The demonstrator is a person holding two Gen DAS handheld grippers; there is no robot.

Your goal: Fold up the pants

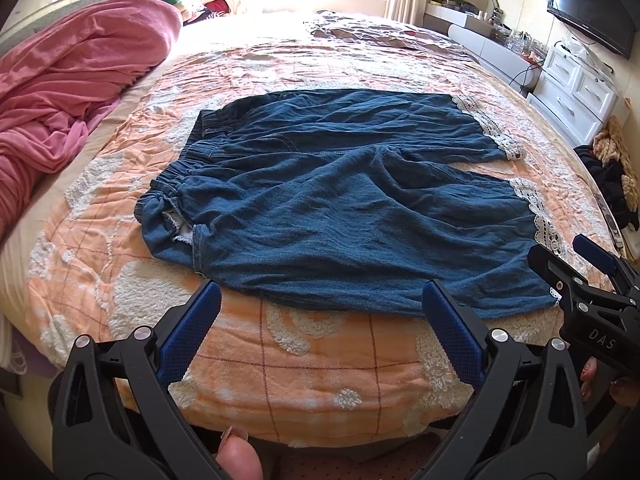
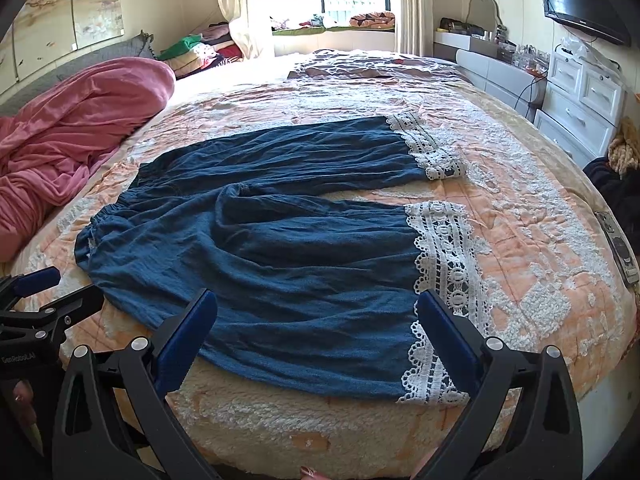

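Blue denim pants lie spread flat on the bed, elastic waistband to the left and white lace leg hems to the right. The two legs lie apart, side by side. My left gripper hovers open over the near edge of the pants, close to the waist end, holding nothing. My right gripper is open above the near leg beside its lace hem, empty too. Each gripper shows at the edge of the other's view: the right gripper's body, the left gripper's body.
An orange and white quilted bedspread covers the bed. A pink blanket is heaped at the far left. White drawers and a wall TV stand on the right. A remote lies at the bed's right edge.
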